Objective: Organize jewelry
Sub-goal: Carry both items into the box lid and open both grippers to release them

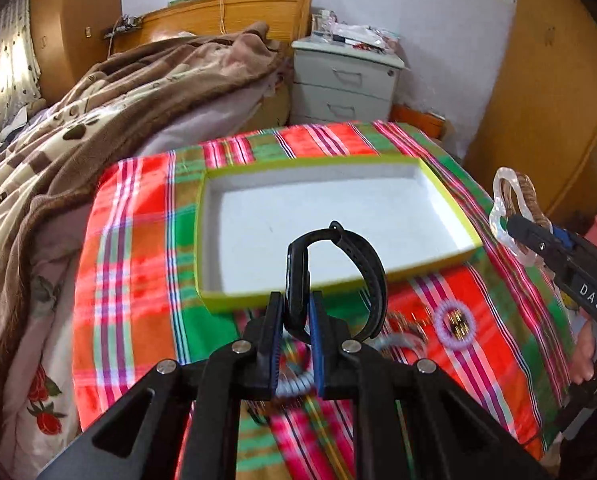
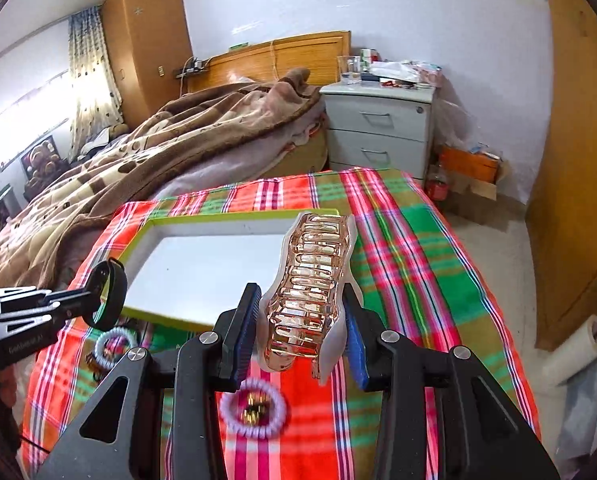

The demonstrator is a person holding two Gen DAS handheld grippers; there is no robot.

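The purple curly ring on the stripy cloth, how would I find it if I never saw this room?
Find the plaid cloth beside the bed, with a green-edged white tray on it. Just in front of the tray, under the right tool, lies a small lilac coil hair tie. Unlike the paler coil to its left, something gold glints inside its ring.

bed [image 2: 202,136] brown blanket | grey nightstand [image 2: 378,128] | wooden wardrobe [image 2: 146,40] | curtained window [image 2: 30,124]
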